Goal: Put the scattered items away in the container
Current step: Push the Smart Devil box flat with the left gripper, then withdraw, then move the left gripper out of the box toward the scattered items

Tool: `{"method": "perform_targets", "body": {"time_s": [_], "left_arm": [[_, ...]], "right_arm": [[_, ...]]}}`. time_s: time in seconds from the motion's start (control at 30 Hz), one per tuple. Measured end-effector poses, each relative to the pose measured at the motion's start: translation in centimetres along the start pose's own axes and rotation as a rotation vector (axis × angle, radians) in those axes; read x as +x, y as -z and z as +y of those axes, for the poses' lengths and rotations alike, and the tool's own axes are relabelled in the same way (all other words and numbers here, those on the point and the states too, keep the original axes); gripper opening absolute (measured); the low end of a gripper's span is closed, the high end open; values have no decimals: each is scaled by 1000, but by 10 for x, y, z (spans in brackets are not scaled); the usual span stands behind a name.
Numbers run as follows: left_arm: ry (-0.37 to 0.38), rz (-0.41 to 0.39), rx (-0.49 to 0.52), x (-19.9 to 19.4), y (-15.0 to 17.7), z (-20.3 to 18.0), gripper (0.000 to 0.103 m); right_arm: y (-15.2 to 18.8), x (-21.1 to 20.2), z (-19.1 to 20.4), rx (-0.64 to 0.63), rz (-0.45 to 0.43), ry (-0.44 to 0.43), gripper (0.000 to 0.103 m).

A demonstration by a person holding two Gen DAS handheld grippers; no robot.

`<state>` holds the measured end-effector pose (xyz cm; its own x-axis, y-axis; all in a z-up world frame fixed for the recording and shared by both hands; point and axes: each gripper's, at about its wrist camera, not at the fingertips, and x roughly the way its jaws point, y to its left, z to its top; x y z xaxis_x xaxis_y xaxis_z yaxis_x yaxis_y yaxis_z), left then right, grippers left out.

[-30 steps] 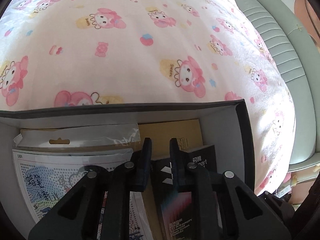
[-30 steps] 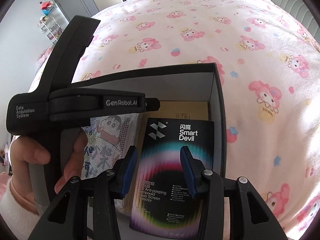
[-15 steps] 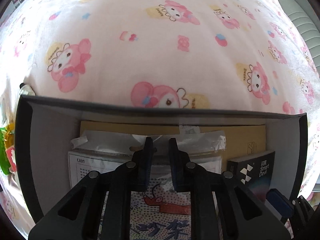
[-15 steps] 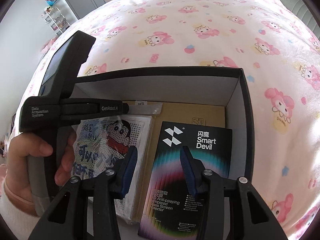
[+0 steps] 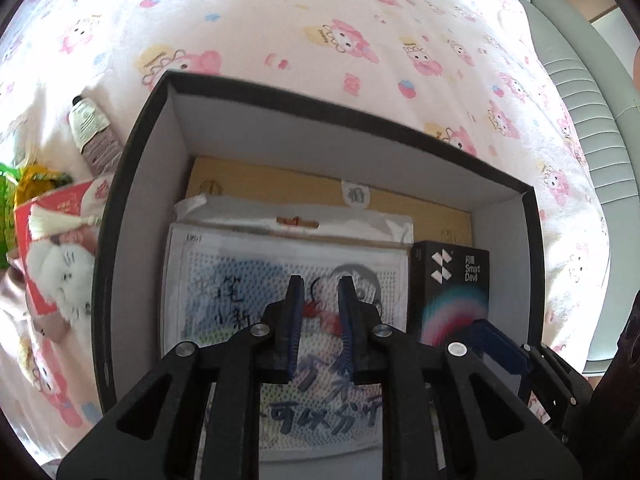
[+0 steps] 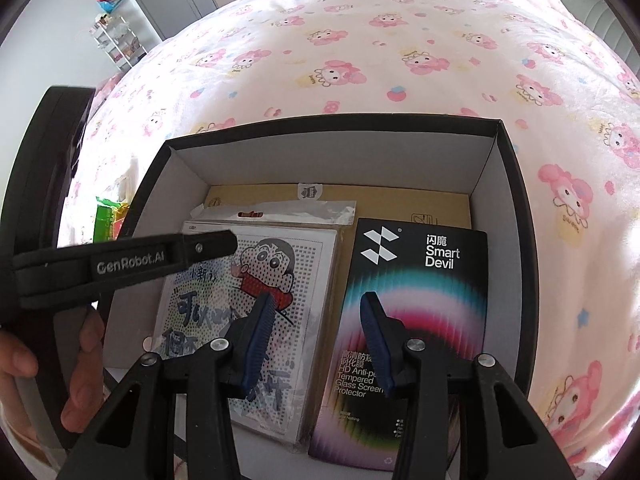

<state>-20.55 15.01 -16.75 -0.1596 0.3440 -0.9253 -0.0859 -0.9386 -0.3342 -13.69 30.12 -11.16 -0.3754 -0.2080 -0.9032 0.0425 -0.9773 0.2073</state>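
Pink cartoon-print bedding (image 6: 400, 60) surrounds my box (image 6: 336, 122) at frame centre, already holding the bead kit (image 6: 248, 312) and screen protector (image 6: 416, 304). Left gripper (image 5: 319, 320) jaws opening, right gripper (image 6: 318, 344) spread, both empty. Outstanding at far left (as I judge it): tube (image 5: 94, 130), red plush pack (image 5: 60, 256).

We are seeing the black box (image 6: 516, 200) sitting open on the bed, with the cartoon bead kit (image 6: 256, 304) and screen protector pack (image 6: 412, 320) lying flat inside, side by side.
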Motion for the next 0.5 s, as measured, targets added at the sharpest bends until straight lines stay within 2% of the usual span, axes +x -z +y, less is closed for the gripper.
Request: {"method": "perform_targets", "body": {"time_s": [0.1,0.23,0.5], "left_arm": [[19,10,4,-4,17,-4,27],[41,22,24,-5,36,-10,28],[73,-34,74,-33,62,-15,28]], "right_arm": [[11,-3,2,12,-4,11,42],[19,-3,4,27,-11,0,42],[28,-21,5,33,-53,23,42]]}}
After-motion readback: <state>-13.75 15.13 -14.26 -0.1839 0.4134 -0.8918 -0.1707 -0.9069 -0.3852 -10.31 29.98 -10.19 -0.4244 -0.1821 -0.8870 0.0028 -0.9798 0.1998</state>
